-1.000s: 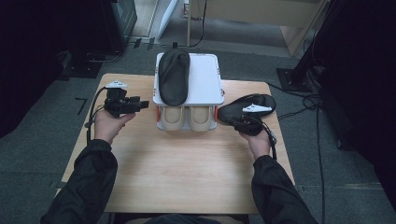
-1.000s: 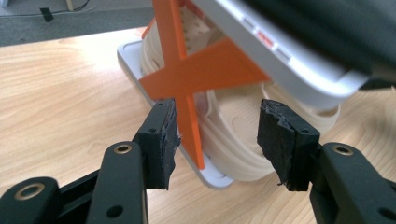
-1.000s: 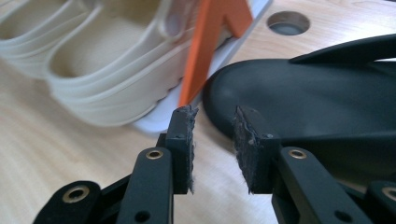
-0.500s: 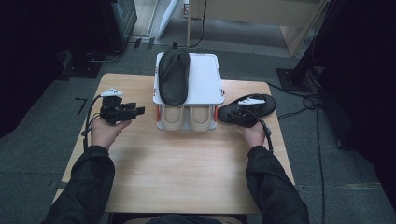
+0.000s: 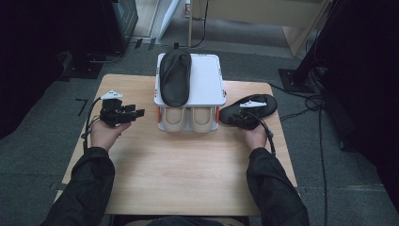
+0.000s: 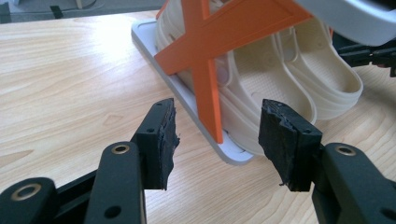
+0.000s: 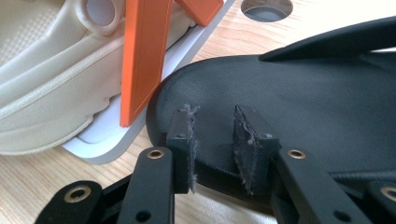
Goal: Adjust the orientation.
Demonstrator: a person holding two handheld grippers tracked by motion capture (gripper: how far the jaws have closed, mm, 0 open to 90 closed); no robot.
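Black sandal (image 7: 289, 98) lying beside rack (image 7: 140, 60), heel rim between right gripper (image 7: 215, 140) pads, seemingly clamped; left gripper (image 6: 217, 135) open, empty.

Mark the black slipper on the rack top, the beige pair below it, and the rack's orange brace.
black slipper (image 5: 175, 77), high view, upper's middle
beige pair (image 5: 189, 118), high view, between the toes
orange brace (image 6: 205, 84), left gripper view, upright strut
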